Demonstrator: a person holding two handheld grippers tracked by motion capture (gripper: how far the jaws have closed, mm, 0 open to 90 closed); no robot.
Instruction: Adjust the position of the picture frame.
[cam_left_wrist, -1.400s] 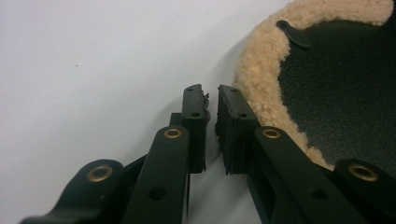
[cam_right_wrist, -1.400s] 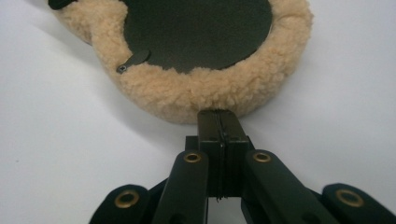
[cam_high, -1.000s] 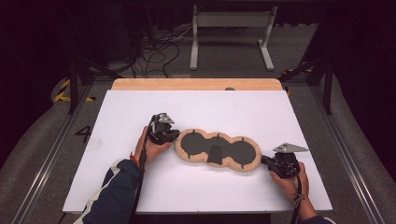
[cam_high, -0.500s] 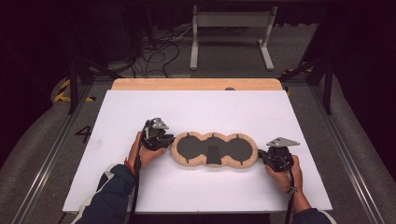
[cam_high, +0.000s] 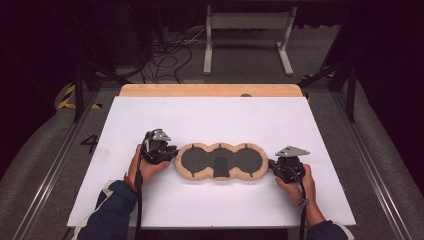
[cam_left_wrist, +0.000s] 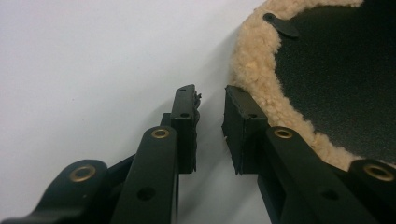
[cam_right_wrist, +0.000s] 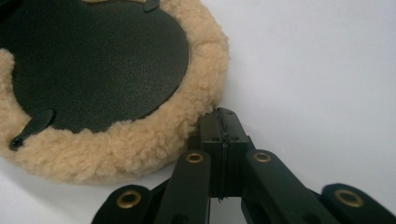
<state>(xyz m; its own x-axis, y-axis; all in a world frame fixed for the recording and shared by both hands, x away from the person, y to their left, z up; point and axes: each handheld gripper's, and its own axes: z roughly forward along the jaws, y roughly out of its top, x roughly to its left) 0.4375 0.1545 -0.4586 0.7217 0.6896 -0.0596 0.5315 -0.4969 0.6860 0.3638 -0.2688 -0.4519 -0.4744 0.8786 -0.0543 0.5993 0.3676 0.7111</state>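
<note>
Two grippers flank the fleece pad (cam_high: 220, 161): left gripper's (cam_left_wrist: 211, 112) jaws just opening, empty; right gripper's (cam_right_wrist: 223, 122) jaws closed.

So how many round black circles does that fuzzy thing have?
3, side by side in the tan fleece-edged pad: the left black circle nearest the left tongs, the middle black circle, and the right black circle nearest the right tongs. None seems hidden.

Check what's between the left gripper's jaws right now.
Nothing: in the left gripper view, bare white table shows through the gap; the fleece pad lies just outside the left gripper.
</note>
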